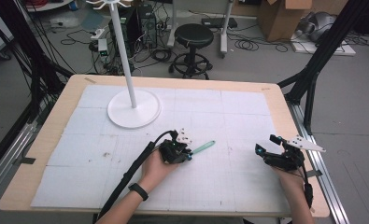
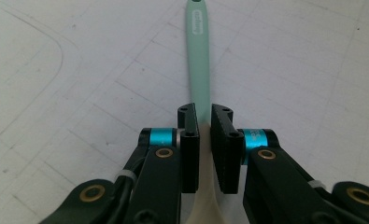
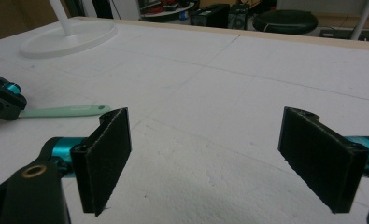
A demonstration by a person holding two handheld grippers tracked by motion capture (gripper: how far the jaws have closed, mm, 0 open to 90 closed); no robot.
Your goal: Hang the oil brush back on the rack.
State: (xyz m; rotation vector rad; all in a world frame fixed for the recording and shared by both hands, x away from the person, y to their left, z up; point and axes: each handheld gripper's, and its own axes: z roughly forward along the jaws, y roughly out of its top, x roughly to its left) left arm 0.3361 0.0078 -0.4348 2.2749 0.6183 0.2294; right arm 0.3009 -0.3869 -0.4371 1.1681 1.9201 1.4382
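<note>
1. The left gripper is seen near the middle of the white mat, its jaws closed on a mint-green utensil. In the left gripper view the jaws sit on either side of the handle where the green part meets a pale, cream-coloured part that runs back under the gripper; what that pale end is cannot be told.

2. The utensil lies low over the mat, its green handle pointing away from the left gripper toward the table's far right. Whether it rests on the mat or is just lifted cannot be told.

3. The right gripper is held near the right edge of the mat, well apart from the utensil, its jaws spread wide and holding nothing.

4. A slip is judged possible: the handle is narrow and smooth and is pinched at one spot, so the long free end could swing or twist in the jaws if the gripper is turned quickly.

5. If the utensil is meant for the white stand at the far left of the mat, its hooks are high up; a tilted handle could miss a hook and be dropped.

6. The tall stand could be knocked by the trailing cable or the forearm during a reach across.
</note>
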